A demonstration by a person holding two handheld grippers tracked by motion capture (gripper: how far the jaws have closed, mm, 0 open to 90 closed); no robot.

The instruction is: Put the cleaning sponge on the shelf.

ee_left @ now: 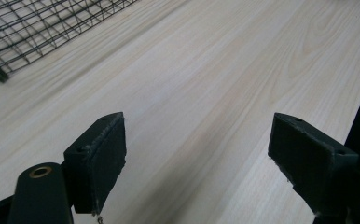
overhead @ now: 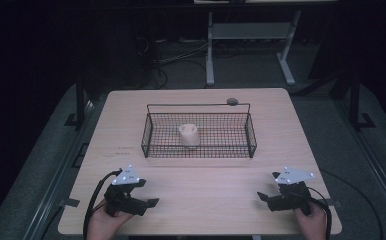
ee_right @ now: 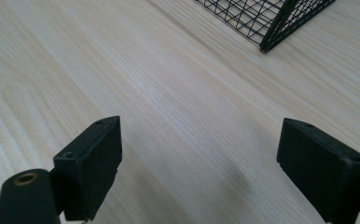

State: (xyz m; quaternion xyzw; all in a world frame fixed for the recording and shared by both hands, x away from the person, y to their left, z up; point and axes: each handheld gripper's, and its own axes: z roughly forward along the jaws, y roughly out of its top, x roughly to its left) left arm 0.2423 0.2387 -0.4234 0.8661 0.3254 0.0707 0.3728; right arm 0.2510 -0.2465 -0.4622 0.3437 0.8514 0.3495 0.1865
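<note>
Pale wood table (overhead: pixel 201 175) carries one black wire basket (overhead: pixel 151 132) holding one small beige object (overhead: pixel 188 135), while near the front edge two grippers, left (overhead: pixel 148 192) and right (overhead: pixel 267 189), rest with jaws spread, both empty.

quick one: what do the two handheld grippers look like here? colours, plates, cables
Both match: the left gripper and right gripper have black bodies, each topped by a grey three-cornered plate with small dark marks. Fingers are blocky, black and flat-faced, with a brass-ringed hole beside the left one. A black cable trails from each. No sleeves visible.
</note>
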